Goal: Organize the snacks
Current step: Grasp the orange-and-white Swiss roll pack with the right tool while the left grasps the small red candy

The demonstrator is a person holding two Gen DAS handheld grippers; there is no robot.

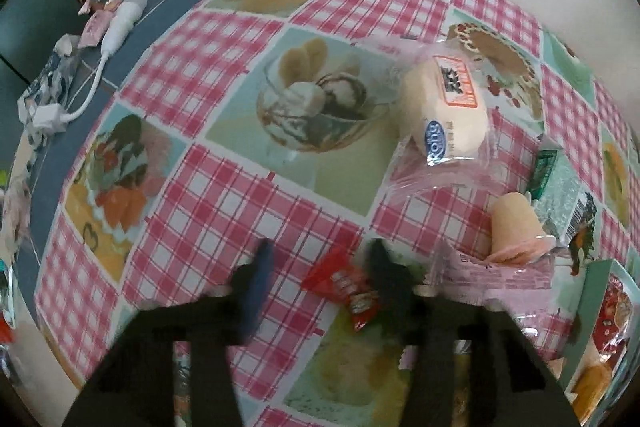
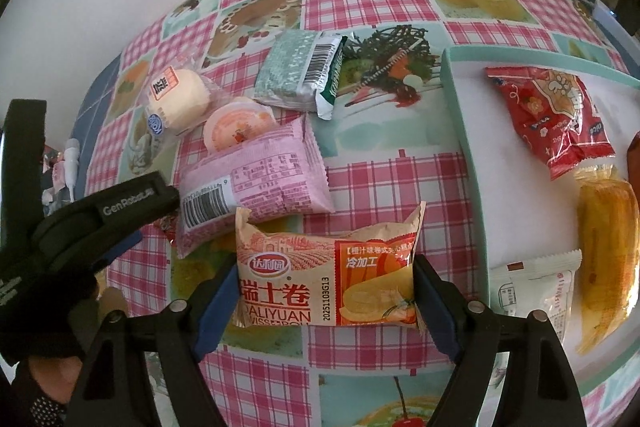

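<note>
My right gripper (image 2: 326, 281) is shut on an orange Swiss roll packet (image 2: 326, 275) and holds it above the tablecloth, left of the mint-rimmed tray (image 2: 464, 131). The tray holds a red snack packet (image 2: 550, 115), a yellow cake packet (image 2: 606, 259) and a white packet (image 2: 532, 295). My left gripper (image 1: 320, 263) is open above a small red candy packet (image 1: 344, 285). On the cloth lie a wrapped white bun (image 1: 444, 107), a jelly cup (image 1: 516, 231), a pink packet (image 2: 256, 183) and a green packet (image 2: 302, 71).
The table wears a pink checked cloth with dessert pictures (image 1: 208, 187). At its left edge lie a white charger and cable (image 1: 116, 27) and some small wrappers (image 1: 92, 27). My left gripper also shows at the left of the right wrist view (image 2: 132, 203). A wall stands behind the table.
</note>
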